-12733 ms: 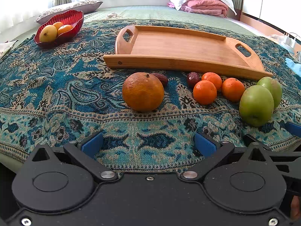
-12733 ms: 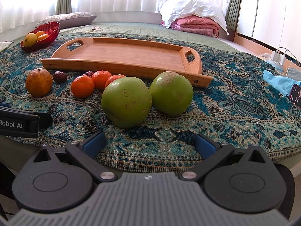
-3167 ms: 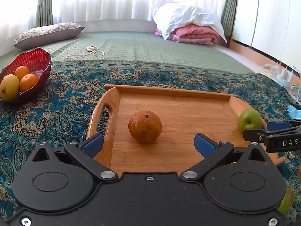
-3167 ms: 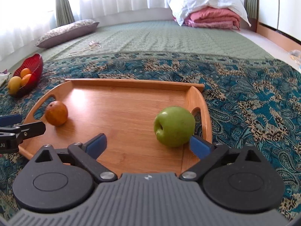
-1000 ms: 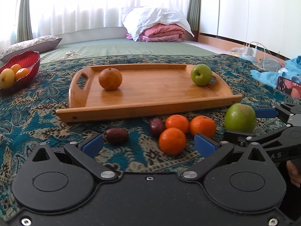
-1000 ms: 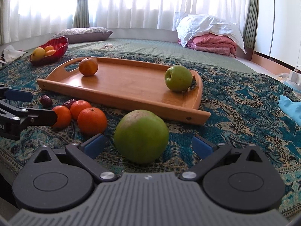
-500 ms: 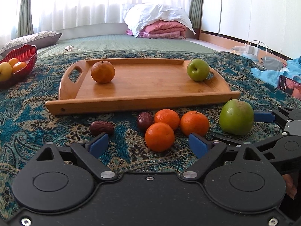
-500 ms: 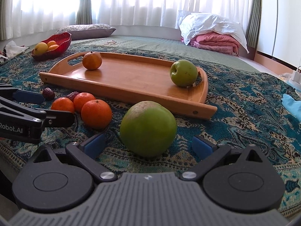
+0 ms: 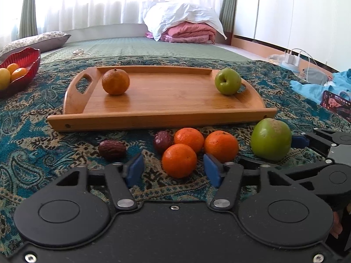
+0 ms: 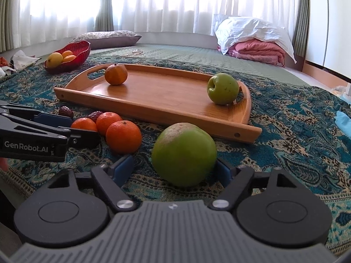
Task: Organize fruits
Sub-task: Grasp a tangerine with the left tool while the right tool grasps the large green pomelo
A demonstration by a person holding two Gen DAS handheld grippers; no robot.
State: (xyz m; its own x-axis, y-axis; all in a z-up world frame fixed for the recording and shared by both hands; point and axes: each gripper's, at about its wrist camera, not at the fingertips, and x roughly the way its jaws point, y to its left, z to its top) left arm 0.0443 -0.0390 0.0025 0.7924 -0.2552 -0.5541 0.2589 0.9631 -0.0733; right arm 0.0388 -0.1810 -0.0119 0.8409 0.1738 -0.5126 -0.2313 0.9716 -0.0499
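The left gripper is closing, its blue pads either side of the nearest small round orange mandarin, which sits between and just ahead of them; a gap shows on both sides, so nothing is pinched yet. The right gripper is closing too, around the large round green apple, which lies straight ahead between its pads; the right pad looks to be at the apple's skin, the left pad still stands apart from it. Each fruit is nearest its own hand, so neither needs to cross. Both fruits are close to round, with no long axis worth aligning to; the apple's russet top faces up and away from the claw. Beyond both claws, further along the patterned teal cloth, lies the long rectangular bamboo tray, its long side facing the grippers, with a big dull orange at its left end and a smaller green apple at its right.
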